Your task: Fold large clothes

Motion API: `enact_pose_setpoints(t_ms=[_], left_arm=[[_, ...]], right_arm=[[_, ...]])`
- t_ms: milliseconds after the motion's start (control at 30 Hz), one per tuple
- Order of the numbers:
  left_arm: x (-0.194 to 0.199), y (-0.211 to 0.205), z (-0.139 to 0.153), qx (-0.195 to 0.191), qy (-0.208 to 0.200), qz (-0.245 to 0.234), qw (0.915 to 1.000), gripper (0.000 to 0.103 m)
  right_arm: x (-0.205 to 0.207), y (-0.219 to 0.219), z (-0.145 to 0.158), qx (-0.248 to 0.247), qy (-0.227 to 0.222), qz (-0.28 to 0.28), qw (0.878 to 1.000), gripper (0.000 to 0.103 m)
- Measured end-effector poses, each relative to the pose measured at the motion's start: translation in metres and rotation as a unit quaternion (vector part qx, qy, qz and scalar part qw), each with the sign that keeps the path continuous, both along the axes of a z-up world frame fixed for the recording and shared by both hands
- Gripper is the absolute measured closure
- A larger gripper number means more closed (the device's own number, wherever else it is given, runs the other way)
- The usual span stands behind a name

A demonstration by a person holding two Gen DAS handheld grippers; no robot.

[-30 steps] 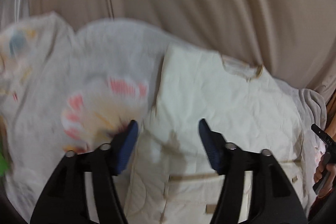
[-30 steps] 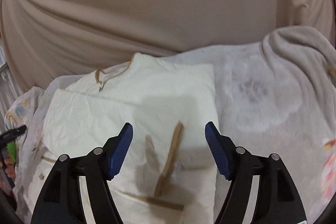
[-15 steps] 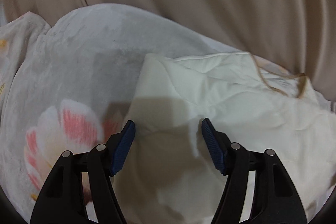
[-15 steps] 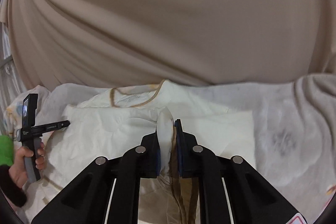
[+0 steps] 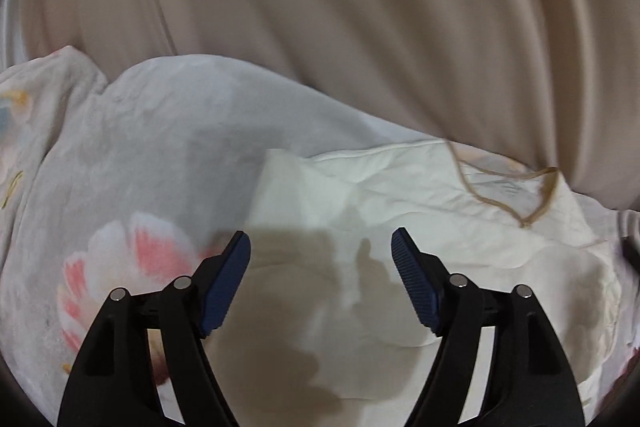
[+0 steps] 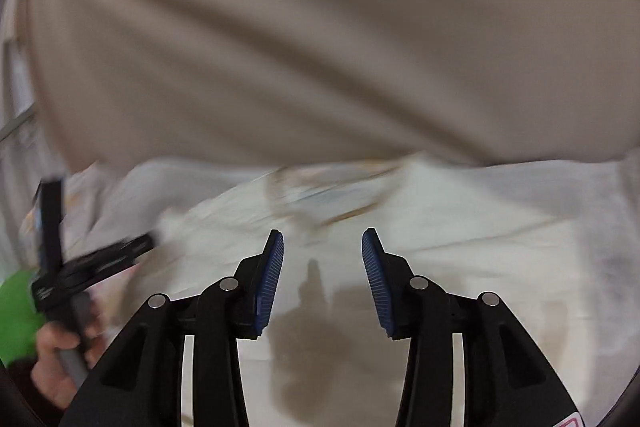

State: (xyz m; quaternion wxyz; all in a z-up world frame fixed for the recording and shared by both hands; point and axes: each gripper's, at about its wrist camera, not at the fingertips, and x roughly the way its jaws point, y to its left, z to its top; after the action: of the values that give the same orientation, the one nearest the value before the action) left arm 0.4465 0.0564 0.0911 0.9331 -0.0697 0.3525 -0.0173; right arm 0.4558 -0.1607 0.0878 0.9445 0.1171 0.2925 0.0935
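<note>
The cream garment [image 5: 400, 227] lies folded on a pale floral blanket [image 5: 132, 163], filling the centre and the 3 o'clock side of the left wrist view. Its cloth is off-white and creased, with a squared folded corner toward 12 o'clock of the left gripper [image 5: 320, 259] and a tan-trimmed neckline [image 5: 516, 195] curling up at about 2 o'clock. The left gripper hangs over the garment's near part with its blue-padded fingers [image 5: 224, 287] wide apart, nothing between them, and its shadow falls on the cloth below. A pink flower print [image 5: 120, 267] on the blanket sits at 9 o'clock of that gripper. In the right wrist view the same garment [image 6: 460, 227] spreads ahead, blurred, the tan neckline smeared toward 12 o'clock. The right gripper [image 6: 322, 267] is above it with its fingers parted and empty. At 9 o'clock in that view a hand [image 6: 60, 367] grips the dark handle of the other device. A beige curtain [image 6: 320, 47] in soft folds fills the background.
</note>
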Motion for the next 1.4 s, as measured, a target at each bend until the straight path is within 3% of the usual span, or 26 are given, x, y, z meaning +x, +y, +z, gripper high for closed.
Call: enact_pose_setpoints(t_ms=[100, 167, 233, 267, 333, 433, 533, 567, 600, 733, 833, 900, 933, 967, 1033, 1133, 1200, 1300, 1333, 1400], left_arm=[[0.017, -0.024, -0.013, 0.037, 0.026, -0.005, 0.9990, 0.029], [0.027, -0.020, -0.033, 0.071, 0.042, 0.007, 0.9966, 0.027], [0.033, -0.005, -0.048, 0.091, 0.038, 0.026, 0.9948, 0.026], [0.035, 0.006, -0.053, 0.094, 0.036, 0.034, 0.9943, 0.021], [0.038, 0.030, -0.059, 0.064, 0.043, 0.040, 0.9963, 0.019], [0.039, 0.054, -0.062, 0.028, 0.056, 0.048, 0.9969, 0.018], [0.023, 0.054, -0.051, 0.048, 0.043, 0.048, 0.9968, 0.023], [0.014, 0.052, -0.045, 0.047, 0.039, 0.039, 0.9973, 0.025], [0.000, 0.052, -0.038, 0.033, 0.039, 0.020, 0.9985, 0.025], [-0.054, 0.047, -0.031, -0.007, 0.049, -0.041, 0.9979, 0.025], [-0.064, 0.034, -0.049, -0.002, 0.083, -0.069, 0.9942, 0.025], [-0.061, 0.030, -0.059, 0.028, 0.081, -0.056, 0.9948, 0.024], [-0.059, 0.030, -0.063, 0.045, 0.075, -0.049, 0.9950, 0.024], [-0.057, 0.033, -0.067, 0.051, 0.075, -0.044, 0.9949, 0.023], [-0.054, 0.049, -0.074, 0.038, 0.079, -0.034, 0.9955, 0.020], [-0.059, 0.068, -0.078, 0.019, 0.091, -0.027, 0.9953, 0.019], [-0.066, 0.080, -0.074, 0.020, 0.089, -0.015, 0.9957, 0.019], [-0.103, 0.100, -0.061, -0.012, 0.091, -0.022, 0.9956, 0.021], [-0.124, 0.108, -0.056, -0.037, 0.092, -0.038, 0.9944, 0.021], [-0.154, 0.118, -0.051, -0.053, 0.093, -0.053, 0.9928, 0.016]], right_arm=[[0.032, 0.060, -0.029, -0.036, 0.044, 0.055, 0.997, 0.070], [0.039, 0.069, -0.046, -0.063, 0.055, 0.061, 0.995, 0.071], [0.035, 0.054, -0.055, -0.066, 0.049, 0.064, 0.995, 0.076], [0.030, 0.035, -0.058, -0.065, 0.045, 0.052, 0.996, 0.082], [0.021, -0.010, -0.062, -0.047, 0.050, 0.024, 0.997, 0.103], [-0.006, -0.098, -0.077, 0.025, 0.062, -0.034, 0.997, 0.103], [-0.039, -0.146, -0.077, 0.034, 0.068, -0.110, 0.991, 0.102], [-0.052, -0.153, -0.073, 0.037, 0.065, -0.124, 0.989, 0.096], [-0.066, -0.156, -0.068, 0.040, 0.061, -0.121, 0.990, 0.090], [-0.115, -0.136, -0.055, 0.027, 0.040, -0.065, 0.997, 0.084], [-0.131, -0.120, -0.059, 0.035, 0.052, -0.009, 0.998, 0.084], [-0.122, -0.104, -0.076, 0.006, 0.074, 0.002, 0.997, 0.085], [-0.117, -0.099, -0.085, -0.020, 0.086, -0.004, 0.996, 0.096], [-0.116, -0.101, -0.092, -0.039, 0.093, -0.009, 0.995, 0.097], [-0.122, -0.124, -0.100, -0.031, 0.097, -0.032, 0.994, 0.103], [-0.136, -0.172, -0.107, 0.015, 0.106, -0.082, 0.991, 0.103], [-0.163, -0.191, -0.105, -0.006, 0.113, -0.133, 0.985, 0.103], [-0.222, -0.202, -0.096, -0.010, 0.109, -0.147, 0.983, 0.077], [-0.245, -0.199, -0.094, -0.009, 0.105, -0.139, 0.985, 0.060], [-0.295, -0.190, -0.092, 0.004, 0.102, -0.122, 0.987, 0.038]])
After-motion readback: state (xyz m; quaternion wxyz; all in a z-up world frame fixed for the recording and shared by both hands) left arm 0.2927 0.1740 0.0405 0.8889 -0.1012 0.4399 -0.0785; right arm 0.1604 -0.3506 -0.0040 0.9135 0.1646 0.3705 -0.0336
